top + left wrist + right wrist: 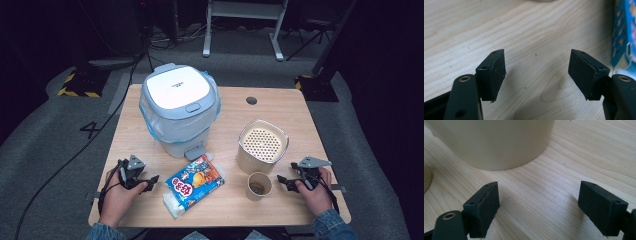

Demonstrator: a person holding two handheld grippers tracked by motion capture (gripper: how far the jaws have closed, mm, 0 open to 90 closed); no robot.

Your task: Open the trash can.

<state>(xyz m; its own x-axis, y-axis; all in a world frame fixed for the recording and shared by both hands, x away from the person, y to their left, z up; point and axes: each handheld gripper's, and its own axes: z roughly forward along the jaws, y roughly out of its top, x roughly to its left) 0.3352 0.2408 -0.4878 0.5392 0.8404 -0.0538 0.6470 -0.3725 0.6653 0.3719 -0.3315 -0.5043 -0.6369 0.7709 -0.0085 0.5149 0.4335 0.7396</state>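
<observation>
Between both tongs, the snack packet (194, 185) lies diagonally.

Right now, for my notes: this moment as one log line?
left gripper: open, empty | right gripper: open, empty | snack pack, paper cup: untouched on table

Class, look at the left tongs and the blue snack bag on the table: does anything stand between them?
Nothing visible does. The left tongs stand open over bare table, and the blue snack bag lies just beside them, with only wood between.

Blue snack packet (194, 185) with orange print, seemingly cartoonish; beige cup (259, 186); pale-blue, white-lidded bin (178, 107); black grippers
</observation>
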